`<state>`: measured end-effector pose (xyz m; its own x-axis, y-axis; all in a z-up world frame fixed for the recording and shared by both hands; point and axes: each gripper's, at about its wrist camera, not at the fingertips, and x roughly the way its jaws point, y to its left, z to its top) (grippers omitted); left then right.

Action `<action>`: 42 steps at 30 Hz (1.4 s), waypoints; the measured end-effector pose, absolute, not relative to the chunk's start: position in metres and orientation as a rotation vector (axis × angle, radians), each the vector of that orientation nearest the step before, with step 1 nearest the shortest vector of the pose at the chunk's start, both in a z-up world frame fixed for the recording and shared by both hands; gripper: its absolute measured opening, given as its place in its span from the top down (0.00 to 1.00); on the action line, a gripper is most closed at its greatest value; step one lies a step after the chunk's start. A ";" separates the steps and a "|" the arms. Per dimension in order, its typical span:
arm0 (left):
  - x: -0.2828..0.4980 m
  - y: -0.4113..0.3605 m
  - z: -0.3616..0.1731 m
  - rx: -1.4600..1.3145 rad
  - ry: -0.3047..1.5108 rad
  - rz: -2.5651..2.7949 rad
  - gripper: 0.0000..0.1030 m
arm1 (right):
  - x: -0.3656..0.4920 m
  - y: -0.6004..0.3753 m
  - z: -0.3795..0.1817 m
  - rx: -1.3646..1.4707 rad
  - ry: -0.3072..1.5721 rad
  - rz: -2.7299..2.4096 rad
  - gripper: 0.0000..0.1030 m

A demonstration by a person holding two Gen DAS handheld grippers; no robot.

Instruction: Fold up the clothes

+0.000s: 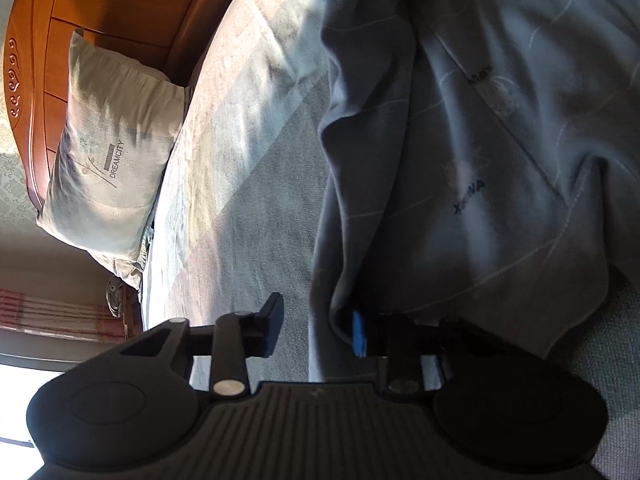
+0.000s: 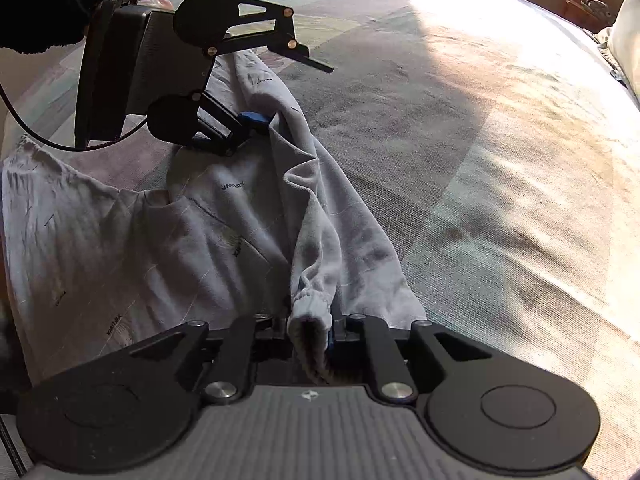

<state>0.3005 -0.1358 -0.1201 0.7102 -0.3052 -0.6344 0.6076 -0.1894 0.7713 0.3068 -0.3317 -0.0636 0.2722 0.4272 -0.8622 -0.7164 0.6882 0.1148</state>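
Observation:
A light grey-blue sweatshirt [image 1: 480, 160] with thin pale lines and small printed logos lies rumpled on the bed, spread at the left of the right wrist view [image 2: 120, 248]. Its long sleeve [image 2: 320, 208] runs diagonally toward my right gripper [image 2: 310, 330], which is shut on the ribbed cuff [image 2: 312, 304]. My left gripper [image 1: 316, 330] is open and turned on its side, also seen at upper left in the right wrist view [image 2: 288, 92]. A raised fold of the sweatshirt passes between its fingers. The blue-padded finger [image 1: 359, 332] touches the cloth, while the other finger [image 1: 272, 328] stands apart over the sheet.
The bed is covered by a pale patterned sheet [image 2: 480, 160] with sun and shadow patches. A pillow [image 1: 108, 152] printed DREAMCITY leans on the wooden headboard [image 1: 120, 0]. A dark fuzzy sleeve [image 2: 40, 0] and a cable [image 2: 24, 120] are behind the left gripper.

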 end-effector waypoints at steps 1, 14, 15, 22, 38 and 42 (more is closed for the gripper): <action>0.300 -0.137 -0.121 1.550 0.275 -0.833 1.00 | 0.306 -0.332 -0.064 -0.325 1.037 0.788 0.83; 0.311 -0.136 -0.076 1.474 0.476 -0.909 0.97 | 0.287 -0.325 -0.050 -0.484 0.914 0.768 0.86; 0.309 -0.134 -0.071 1.471 0.490 -0.922 0.97 | 0.284 -0.325 -0.047 -0.509 0.894 0.769 0.87; 0.280 -0.122 -0.033 1.447 0.569 -1.054 0.98 | 0.260 -0.329 -0.034 -0.696 0.794 0.782 0.87; 0.199 -0.135 -0.005 1.246 0.833 -1.417 0.98 | 0.204 -0.334 -0.045 -0.991 0.745 0.927 0.87; 0.190 -0.143 -0.008 1.220 0.836 -1.454 0.98 | 0.189 -0.335 -0.054 -1.134 0.689 0.964 0.87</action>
<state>0.1902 -0.1426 -0.0076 0.0306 -0.2629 -0.9643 0.9655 -0.2419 0.0966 0.1890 -0.3352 -0.0539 0.4416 0.2757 -0.8538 -0.8971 0.1190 -0.4256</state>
